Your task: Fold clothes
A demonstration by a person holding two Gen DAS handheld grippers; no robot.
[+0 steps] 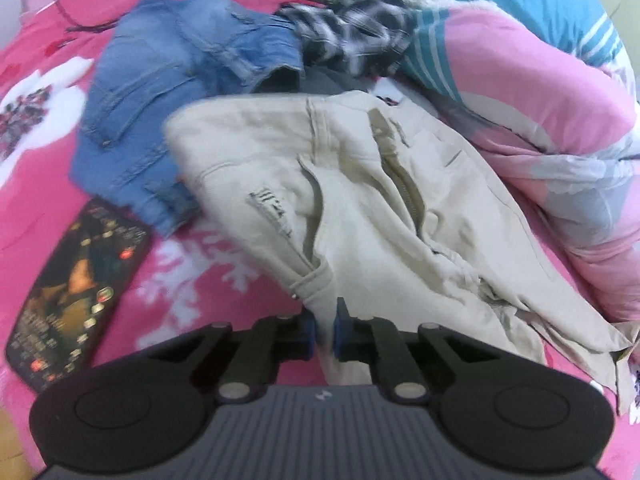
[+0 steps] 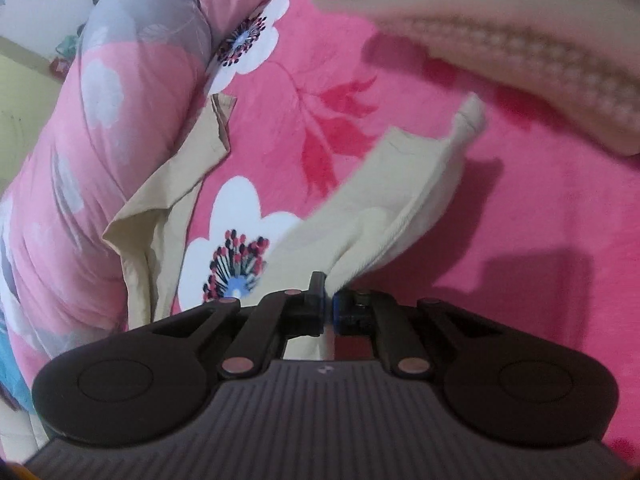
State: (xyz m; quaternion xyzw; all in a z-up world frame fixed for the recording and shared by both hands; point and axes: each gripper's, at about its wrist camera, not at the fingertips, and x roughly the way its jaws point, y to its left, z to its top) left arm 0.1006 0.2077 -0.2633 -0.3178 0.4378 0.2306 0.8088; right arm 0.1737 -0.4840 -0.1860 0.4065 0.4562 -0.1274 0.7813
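Beige trousers (image 1: 360,200) lie spread on the pink flowered blanket (image 1: 48,60), waistband, zip and pocket facing up. My left gripper (image 1: 324,324) is shut on a waistband corner of the trousers at the near edge. In the right wrist view my right gripper (image 2: 328,300) is shut on a beige trouser leg end (image 2: 384,208), lifted off the blanket (image 2: 520,208). Another beige fold (image 2: 168,200) lies to the left against the rolled quilt.
Folded blue denim (image 1: 160,100) and a phone (image 1: 80,300) lie left of the trousers. A checked garment (image 1: 352,36) lies behind. A rolled pink quilt (image 1: 560,140) borders the right; it also shows in the right wrist view (image 2: 100,140). A cream knitted item (image 2: 520,52) is at top right.
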